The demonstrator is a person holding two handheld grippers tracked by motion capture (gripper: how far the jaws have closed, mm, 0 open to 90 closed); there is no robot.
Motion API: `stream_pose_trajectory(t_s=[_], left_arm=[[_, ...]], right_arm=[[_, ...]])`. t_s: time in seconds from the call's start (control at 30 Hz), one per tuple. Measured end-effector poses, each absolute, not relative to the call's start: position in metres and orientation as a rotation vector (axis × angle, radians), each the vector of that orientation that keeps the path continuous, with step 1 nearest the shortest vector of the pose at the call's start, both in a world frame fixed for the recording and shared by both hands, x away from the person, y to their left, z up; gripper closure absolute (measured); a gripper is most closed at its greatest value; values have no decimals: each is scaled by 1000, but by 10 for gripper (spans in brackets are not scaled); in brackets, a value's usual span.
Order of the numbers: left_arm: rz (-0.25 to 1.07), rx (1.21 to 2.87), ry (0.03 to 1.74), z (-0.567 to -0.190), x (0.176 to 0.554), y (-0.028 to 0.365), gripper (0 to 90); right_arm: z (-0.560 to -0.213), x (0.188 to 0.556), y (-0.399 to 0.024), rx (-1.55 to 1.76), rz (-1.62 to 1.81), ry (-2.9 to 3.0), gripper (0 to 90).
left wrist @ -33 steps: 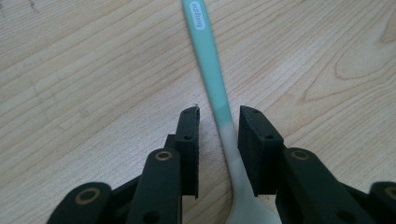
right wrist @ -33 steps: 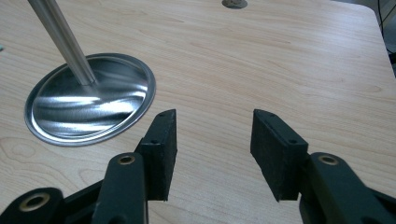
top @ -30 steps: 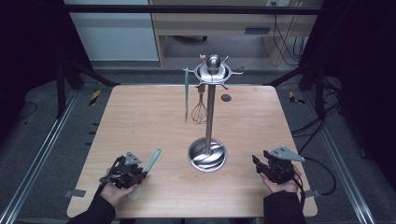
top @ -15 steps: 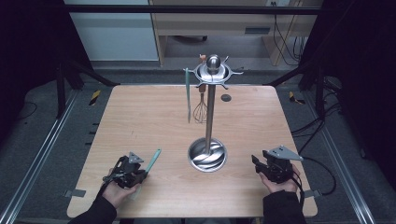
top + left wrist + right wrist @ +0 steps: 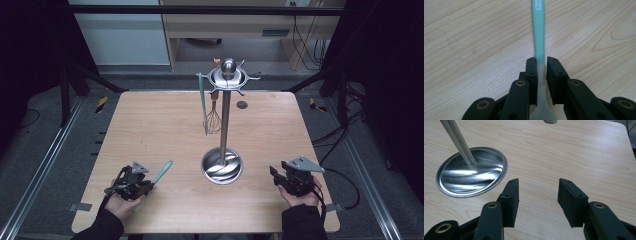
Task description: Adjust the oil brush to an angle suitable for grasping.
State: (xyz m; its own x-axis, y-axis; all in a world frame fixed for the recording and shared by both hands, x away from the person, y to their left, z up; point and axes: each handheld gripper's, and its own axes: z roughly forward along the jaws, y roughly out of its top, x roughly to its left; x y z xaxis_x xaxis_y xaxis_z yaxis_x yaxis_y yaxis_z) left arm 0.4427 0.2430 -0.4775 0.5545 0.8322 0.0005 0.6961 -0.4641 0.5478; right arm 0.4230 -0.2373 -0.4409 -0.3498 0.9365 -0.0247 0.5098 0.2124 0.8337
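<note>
The left gripper (image 5: pixel 541 65) has just been closing on the teal utensil (image 5: pixel 539 32), lying on the table (image 5: pixel 165 125) at seven o'clock of the stand (image 5: pixel 223 125); lifting likely follows. The right gripper (image 5: pixel 538 192) gapes empty.

Lab-type recording bay: bare wooden table (image 5: pixel 150 125) inside dark metal frame (image 5: pixel 65 85), floor rails (image 5: pixel 42 165), hazard tape (image 5: pixel 101 104), loose cables (image 5: pixel 300 35).

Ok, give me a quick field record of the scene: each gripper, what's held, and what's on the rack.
left gripper: jaws have just been closing, shut on the teal utensil lying on the table
right gripper: open, nothing between the jaws, near the rack's base
rack: upright, mid-table
hanging on rack: whisk, teal tool
</note>
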Motion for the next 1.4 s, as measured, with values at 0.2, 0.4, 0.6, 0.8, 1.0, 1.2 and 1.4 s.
stream_pose_trajectory(t_s=[0.2, 0.4, 0.6, 0.8, 1.0, 1.2, 1.4], left_arm=[[374, 2315, 1244, -479, 442, 242, 793], [385, 2325, 1263, -478, 442, 239, 815], [356, 2319, 1274, -477, 444, 240, 827], [377, 2278, 1246, -471, 442, 246, 830], [402, 2239, 1215, -461, 435, 251, 830], [451, 2164, 1183, -447, 427, 257, 831], [508, 2060, 1150, -431, 419, 261, 830]], right_arm=[[-441, 423, -237, 1333, 1026, 1951, 517], [-441, 423, -237, 1343, 1027, 1955, 517], [-442, 423, -237, 1340, 1016, 1960, 516], [-442, 424, -237, 1344, 1021, 1960, 516], [-441, 423, -237, 1356, 1027, 1962, 515], [-441, 423, -238, 1344, 1024, 1957, 514], [-441, 424, -238, 1348, 1025, 1951, 503]])
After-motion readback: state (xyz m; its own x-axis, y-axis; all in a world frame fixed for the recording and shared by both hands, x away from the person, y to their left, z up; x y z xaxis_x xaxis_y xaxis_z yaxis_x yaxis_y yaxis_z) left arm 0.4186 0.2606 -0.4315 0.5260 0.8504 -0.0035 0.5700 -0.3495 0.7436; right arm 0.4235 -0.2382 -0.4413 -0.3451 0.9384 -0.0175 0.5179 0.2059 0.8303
